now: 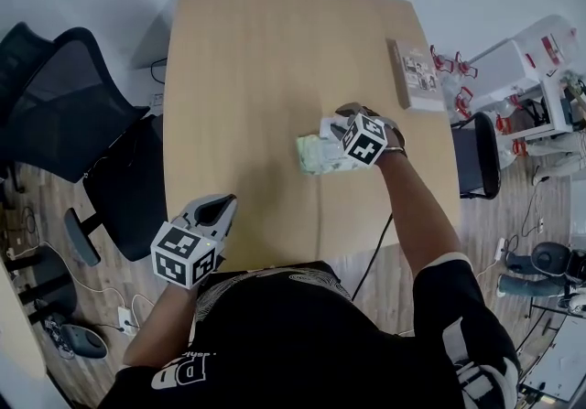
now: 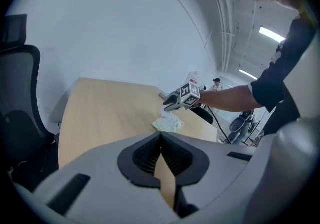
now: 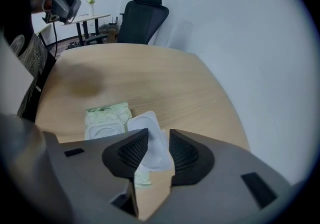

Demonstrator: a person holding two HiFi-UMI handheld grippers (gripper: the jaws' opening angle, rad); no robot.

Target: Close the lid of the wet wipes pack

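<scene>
While one light wooden desk [image 1: 256,78] is filling the middle of the head view, two black chair backs [image 1: 69,101] are showing off its left edge and one dark chair [image 1: 476,156] is standing at its right edge. One flat box [image 1: 417,75] is lying at the desk's upper right corner.

One pale green wet wipes pack [image 1: 316,153] is lying right of the desk's centre, its one white lid [image 3: 145,124] lying flipped open beside the pack's opening.

Two claws are in use, each carrying one marker cube. The right claw [image 1: 330,131] is hovering over the pack in the middle of the frame. The left claw [image 1: 215,208] is hanging at the desk's lower left edge, well apart from the pack.

Only the right gripper view is showing the open lid: the right claw [image 3: 159,135] is standing with its jaws a narrow gap apart and nothing clamped, the lid showing through that gap. Whether they are touching it I cannot tell. Its upper left corner is also catching the left claw [image 3: 60,5].

Only the left gripper view is showing the left claw [image 2: 161,135] pressed together and empty, with the pack [image 2: 167,124] and the right claw [image 2: 170,103] far across the desk.
</scene>
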